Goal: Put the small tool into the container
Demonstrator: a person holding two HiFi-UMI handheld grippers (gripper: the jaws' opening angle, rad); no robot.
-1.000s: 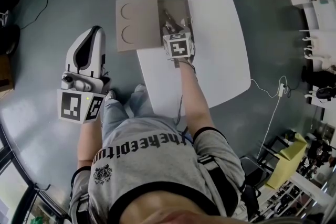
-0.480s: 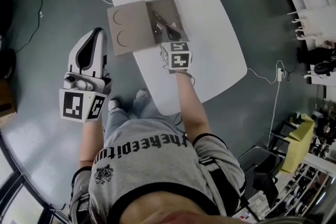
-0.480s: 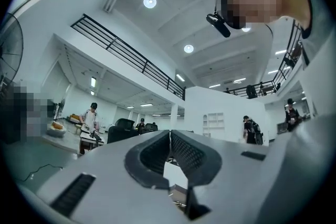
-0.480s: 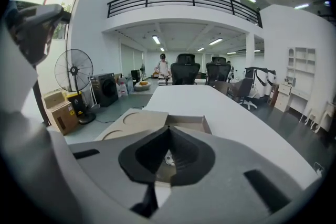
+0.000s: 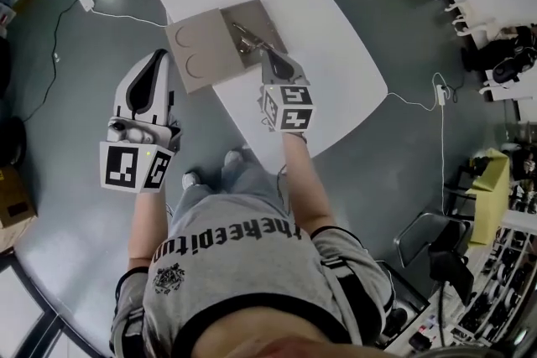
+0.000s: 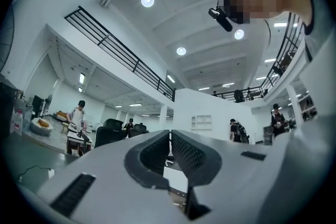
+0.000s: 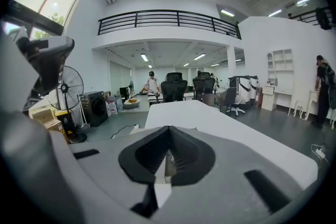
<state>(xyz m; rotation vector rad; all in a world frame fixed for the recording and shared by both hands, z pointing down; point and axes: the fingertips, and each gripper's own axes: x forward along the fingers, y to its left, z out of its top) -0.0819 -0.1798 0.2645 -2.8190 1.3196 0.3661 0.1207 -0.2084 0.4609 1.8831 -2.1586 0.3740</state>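
Observation:
An open cardboard box (image 5: 267, 19) sits on the white table (image 5: 336, 71), its lid flap (image 5: 197, 54) folded out to the left. The small metal tool (image 5: 247, 37) lies inside the box. My right gripper (image 5: 270, 54) hovers above the box's near edge, shut, with nothing between its pads; in the right gripper view the right gripper (image 7: 168, 140) points along the table (image 7: 210, 115). My left gripper (image 5: 156, 54) is held off the table's left side, over the floor. In the left gripper view the left gripper (image 6: 169, 136) has its pads together and points slightly upward into the room.
A white cable with a power adapter (image 5: 85, 2) runs over the grey floor at the left. Another cable (image 5: 419, 106) trails off the table's right side. The person's feet (image 5: 228, 160) stand at the near table edge. Office chairs (image 7: 173, 84) and people stand far off.
My right gripper has risen out of the box and drawn back toward the person, now shut and empty. The tool stays lying in the box. The left gripper drifted a little.

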